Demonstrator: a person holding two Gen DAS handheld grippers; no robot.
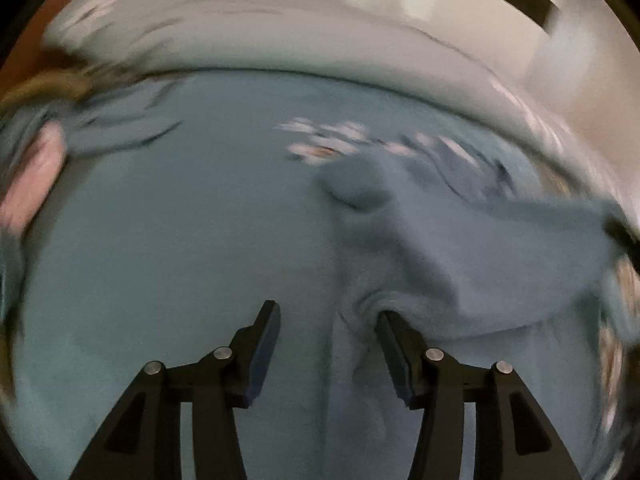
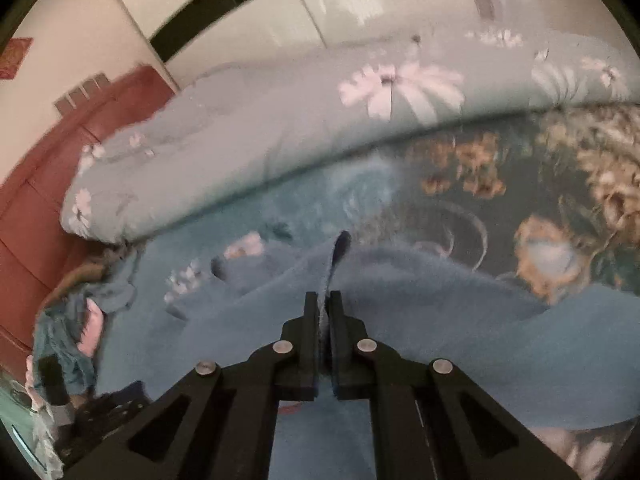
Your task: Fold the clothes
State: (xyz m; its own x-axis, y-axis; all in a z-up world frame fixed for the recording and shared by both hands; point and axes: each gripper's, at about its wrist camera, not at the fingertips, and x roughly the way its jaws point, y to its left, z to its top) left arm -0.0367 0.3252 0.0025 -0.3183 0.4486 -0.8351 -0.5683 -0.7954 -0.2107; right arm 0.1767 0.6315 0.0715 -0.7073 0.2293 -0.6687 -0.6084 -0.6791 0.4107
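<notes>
The right gripper (image 2: 323, 300) pinches a raised fold of the blue fleece garment (image 2: 420, 300); the left gripper (image 1: 328, 314), fingers spread, straddles flat fleece beside a ridge running right.

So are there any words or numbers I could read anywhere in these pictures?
No words can be read.
Red paper on the wall: may carry a sign, too blurred to read.
Blue garment, quilt and floral sheet: only flower patterns, no text.
</notes>
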